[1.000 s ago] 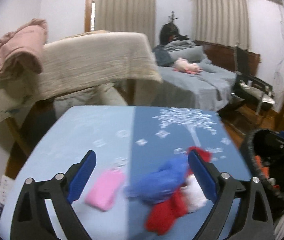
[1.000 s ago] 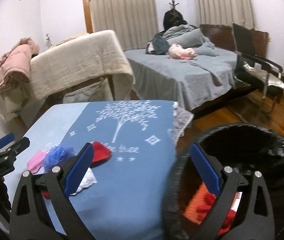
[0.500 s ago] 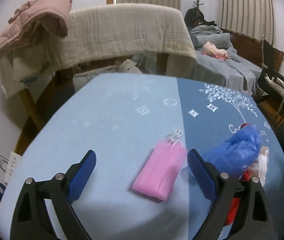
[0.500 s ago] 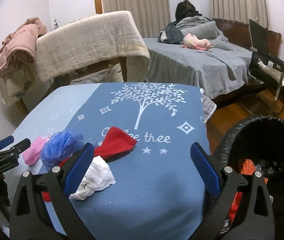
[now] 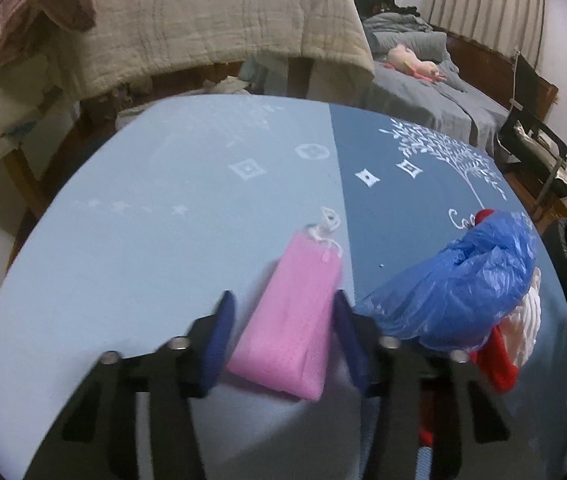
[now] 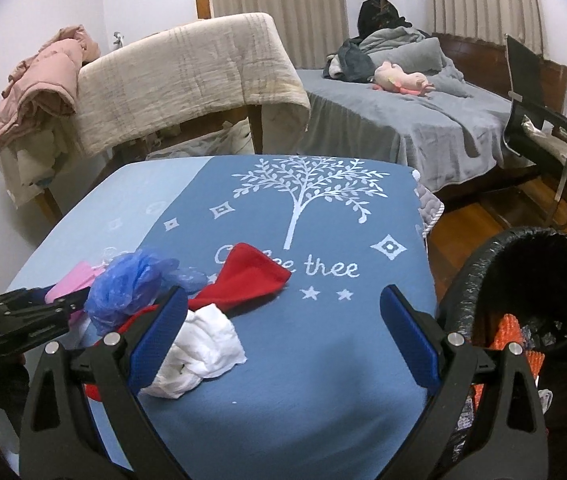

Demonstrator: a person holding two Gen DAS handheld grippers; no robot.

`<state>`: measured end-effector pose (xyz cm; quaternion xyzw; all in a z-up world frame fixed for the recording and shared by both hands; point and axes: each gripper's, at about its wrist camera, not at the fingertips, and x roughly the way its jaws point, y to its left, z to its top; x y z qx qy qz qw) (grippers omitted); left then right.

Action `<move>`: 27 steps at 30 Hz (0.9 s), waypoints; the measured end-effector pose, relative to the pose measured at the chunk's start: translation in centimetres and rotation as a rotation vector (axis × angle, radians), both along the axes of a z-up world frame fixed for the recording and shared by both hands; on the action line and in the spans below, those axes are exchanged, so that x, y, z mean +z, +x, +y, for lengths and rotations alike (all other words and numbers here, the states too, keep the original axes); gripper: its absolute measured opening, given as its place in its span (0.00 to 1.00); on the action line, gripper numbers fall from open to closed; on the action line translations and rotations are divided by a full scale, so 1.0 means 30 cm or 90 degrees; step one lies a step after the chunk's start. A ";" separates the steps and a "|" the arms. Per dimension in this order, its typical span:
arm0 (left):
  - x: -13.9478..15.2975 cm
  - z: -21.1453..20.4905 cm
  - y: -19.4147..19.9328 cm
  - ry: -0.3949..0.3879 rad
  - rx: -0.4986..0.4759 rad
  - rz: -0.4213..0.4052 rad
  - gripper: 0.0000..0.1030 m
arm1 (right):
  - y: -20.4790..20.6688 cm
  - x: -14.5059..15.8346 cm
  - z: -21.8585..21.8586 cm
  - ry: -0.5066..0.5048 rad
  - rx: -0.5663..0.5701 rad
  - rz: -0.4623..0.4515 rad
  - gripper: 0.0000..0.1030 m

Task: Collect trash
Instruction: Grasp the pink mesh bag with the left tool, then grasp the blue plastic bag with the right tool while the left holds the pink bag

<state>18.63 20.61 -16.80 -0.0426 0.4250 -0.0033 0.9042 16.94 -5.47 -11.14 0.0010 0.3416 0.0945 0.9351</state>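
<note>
On the blue tablecloth (image 5: pixel 171 240), taken from left to right with the printed white tree (image 6: pixel 303 196) as the landmark, the pink pouch (image 5: pixel 295 320) comes first: it lies well left of the tree, on the pale half of the cloth just beside the seam with the darker half, its white cord at the far end. The left gripper (image 5: pixel 283 336) straddles the pouch's near end and its jaws are closing, with the pouch between the blue pads; the right pad lies against the pouch's edge, while a thin gap shows at the left pad, so it is not yet pinched. Closer to the tree, just right of the pouch, sits a crumpled blue plastic bag (image 5: pixel 463 292), piled on a red cloth (image 6: pixel 243 276) and a white crumpled rag (image 6: pixel 199 352). In the right wrist view the red cloth reaches up to the lettering below the tree's trunk, and the white rag lies nearer the camera, touching the left pad of the right gripper (image 6: pixel 283 336). That gripper hangs over the cloth below the tree with its jaws spread wide and nothing between them. Right of the tree, past the table's edge, stands a bin lined with a black bag (image 6: pixel 531 280), with orange and other scraps inside.
</note>
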 end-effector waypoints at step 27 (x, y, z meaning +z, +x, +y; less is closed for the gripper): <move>0.179 0.106 -0.065 0.032 0.045 -0.110 0.14 | 0.048 0.014 0.329 0.001 0.138 0.027 0.91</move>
